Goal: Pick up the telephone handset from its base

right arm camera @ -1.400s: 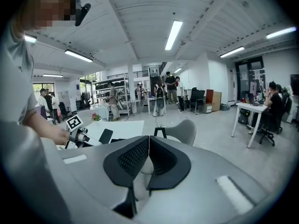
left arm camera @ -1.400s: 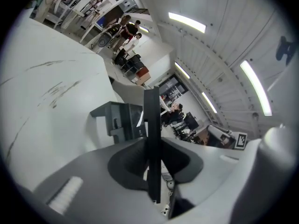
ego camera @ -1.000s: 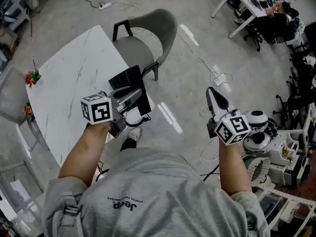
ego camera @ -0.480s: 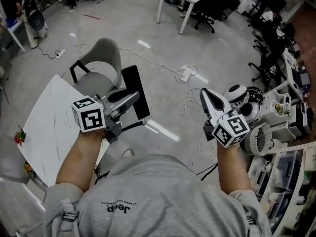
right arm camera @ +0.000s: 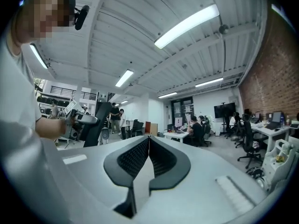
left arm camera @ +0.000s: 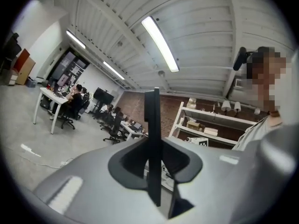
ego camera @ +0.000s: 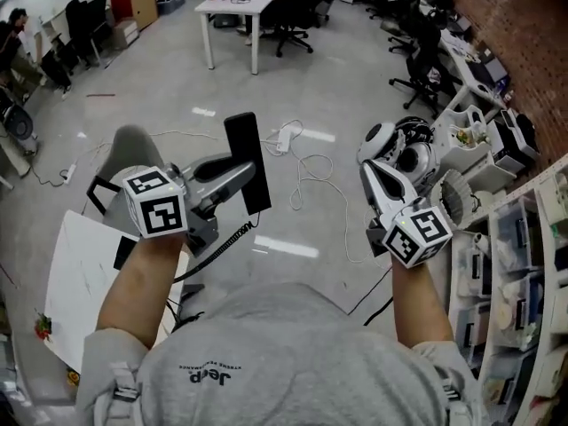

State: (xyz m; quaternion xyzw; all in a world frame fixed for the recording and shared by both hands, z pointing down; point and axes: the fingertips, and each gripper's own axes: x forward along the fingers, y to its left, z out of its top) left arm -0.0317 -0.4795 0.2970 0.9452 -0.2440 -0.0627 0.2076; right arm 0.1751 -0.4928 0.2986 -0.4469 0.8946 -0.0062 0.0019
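The telephone handset [ego camera: 246, 161] is a flat black slab. My left gripper [ego camera: 241, 174] is shut on it and holds it in the air, well off the white table [ego camera: 75, 278]. A black coiled cord [ego camera: 218, 242] hangs from the handset back toward my left forearm. In the left gripper view the handset [left arm camera: 152, 125] stands edge-on between the pads. My right gripper [ego camera: 372, 169] is level, shut and holds nothing; its pads meet in the right gripper view [right arm camera: 148, 149]. That view also shows the handset [right arm camera: 95, 122] at the left. A dark object [ego camera: 124, 250] on the table is partly hidden by my forearm.
A grey chair [ego camera: 124, 149] stands beyond the table. Cables and a power strip [ego camera: 286, 137] lie on the floor. White equipment [ego camera: 397, 149] and shelving [ego camera: 515, 264] fill the right side. People sit at a white desk [ego camera: 232, 7] far off.
Both grippers have risen and swung away from the table, the left carrying the handset. The table has slid to the lower left of the view and the cord now trails behind.
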